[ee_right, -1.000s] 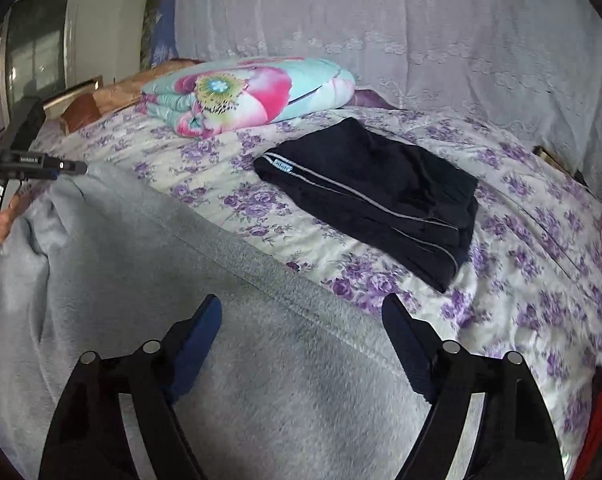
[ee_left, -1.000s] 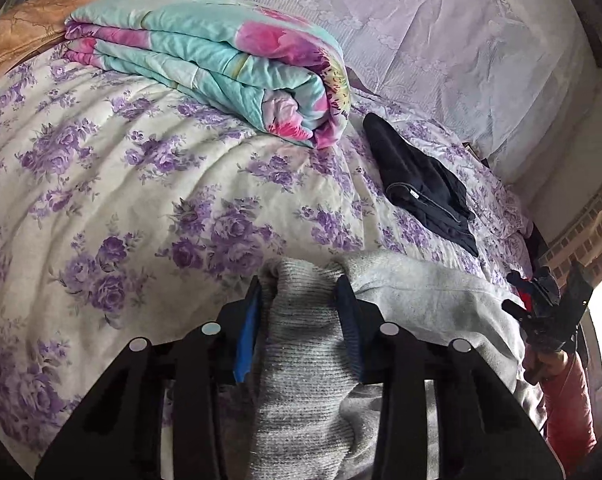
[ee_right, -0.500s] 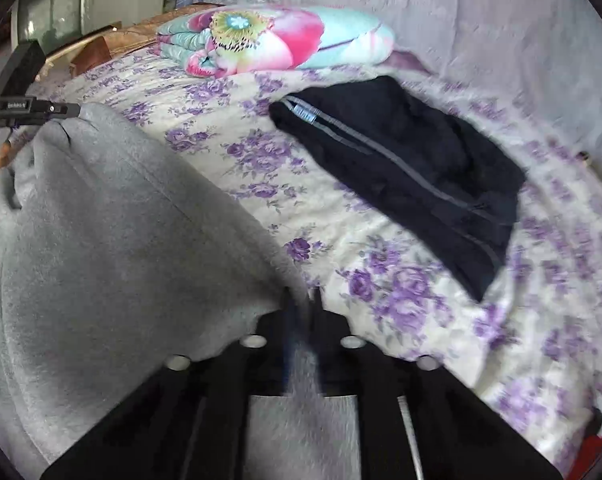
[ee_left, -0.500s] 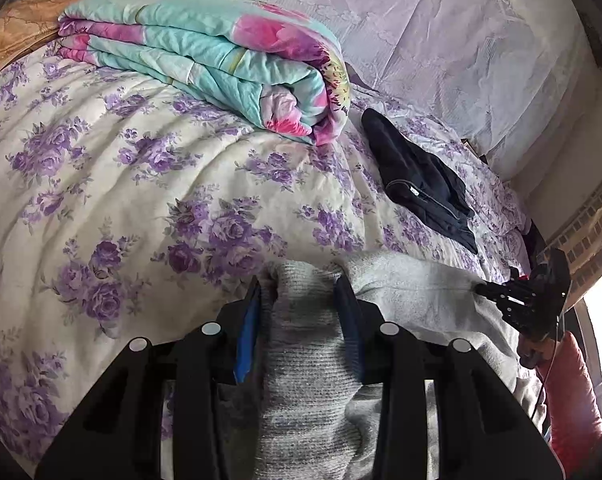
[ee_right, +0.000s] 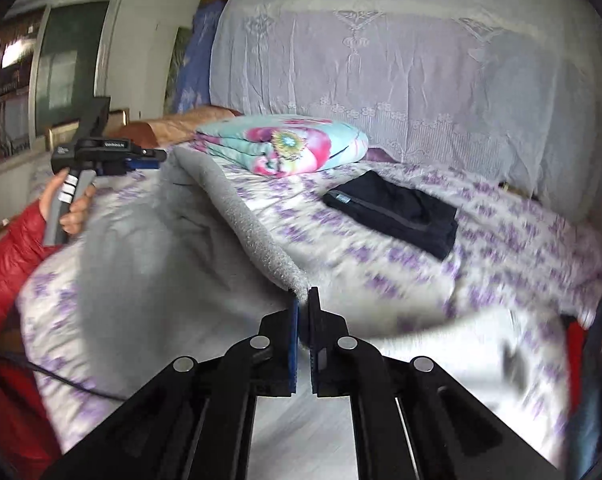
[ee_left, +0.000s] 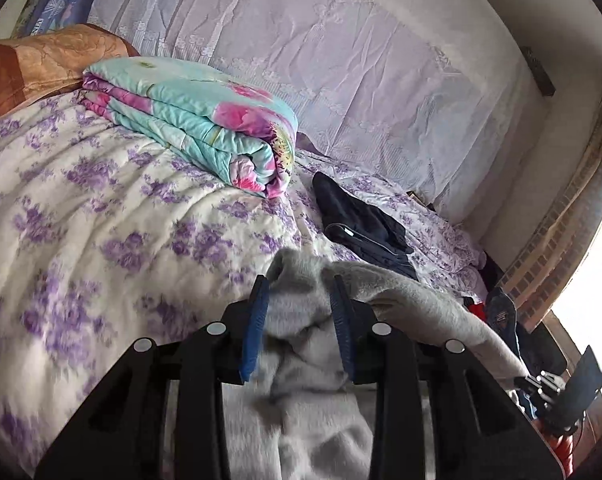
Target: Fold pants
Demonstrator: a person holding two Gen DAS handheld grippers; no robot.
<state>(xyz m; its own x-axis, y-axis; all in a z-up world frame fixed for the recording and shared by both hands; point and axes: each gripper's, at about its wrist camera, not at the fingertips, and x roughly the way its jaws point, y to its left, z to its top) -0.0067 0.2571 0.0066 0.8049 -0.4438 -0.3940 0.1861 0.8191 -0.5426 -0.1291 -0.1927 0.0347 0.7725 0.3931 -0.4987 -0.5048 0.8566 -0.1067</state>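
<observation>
moved: right claw [ee_right: 303,300] snapped shut on grey pants [ee_right: 149,280] edge | left claw [ee_left: 299,312] closing on bunched waistband | pants lifted at bed's [ee_left: 101,208] near edge | fold starting

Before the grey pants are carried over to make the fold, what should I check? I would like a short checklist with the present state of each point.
1. Right tongs shut on the grey pants: ok, the edge is pinched at the tips.
2. Left tongs holding the pants: ok, cloth is bunched between them while the jaws are closing.
3. Edge between both tongs stretched straight: ok in the right wrist view.
4. Bedspread free where the fold lands: ok.
5. Black garment clear of the pants: ok, it lies apart.
6. Lower part of the pants flat: cannot tell, blurred.
</observation>
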